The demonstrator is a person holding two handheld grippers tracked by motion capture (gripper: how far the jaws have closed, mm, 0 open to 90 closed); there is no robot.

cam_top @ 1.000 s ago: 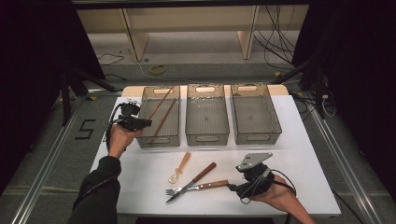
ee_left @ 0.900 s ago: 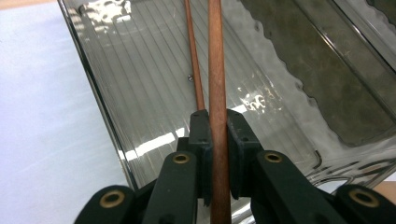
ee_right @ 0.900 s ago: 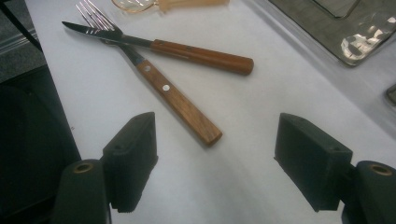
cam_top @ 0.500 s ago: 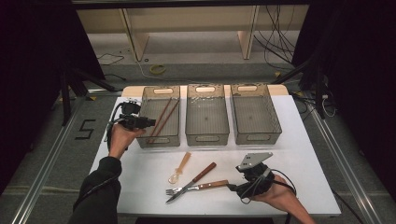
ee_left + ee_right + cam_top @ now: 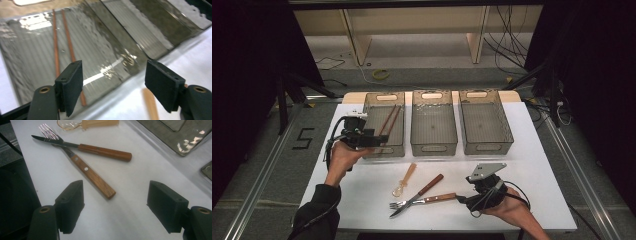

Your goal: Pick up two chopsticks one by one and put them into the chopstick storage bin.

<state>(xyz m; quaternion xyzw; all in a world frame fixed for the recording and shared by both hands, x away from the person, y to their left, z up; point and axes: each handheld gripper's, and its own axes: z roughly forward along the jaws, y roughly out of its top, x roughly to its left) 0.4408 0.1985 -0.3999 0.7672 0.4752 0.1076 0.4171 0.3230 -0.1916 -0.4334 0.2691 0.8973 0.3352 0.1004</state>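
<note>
Right gripper rests low on the white table near its front edge, jaws wide, nothing between the pads; it points at the end of the fork's wooden handle. Position matches one second ago.

Cutlery on the table, one of each: fork with a riveted wooden handle, knife with a wooden handle, the two crossed near their metal ends, and beyond them a pale plastic spoon with a clear bowl.

Left gripper hovers at the near rim of the left bin. Its jaws have just been opening and now stand wide, with nothing between the pads.

Chopsticks: two thin, straight, reddish-brown sticks. They lie side by side on the ribbed floor of the left bin, running near end to far end. A second ago they stood propped at a steeper slant; now they lie lower, probably flat, though the high view is coarse.

Bins: three smoky translucent ones in a row across the far part of the table; middle bin and right bin hold nothing visible.
</note>
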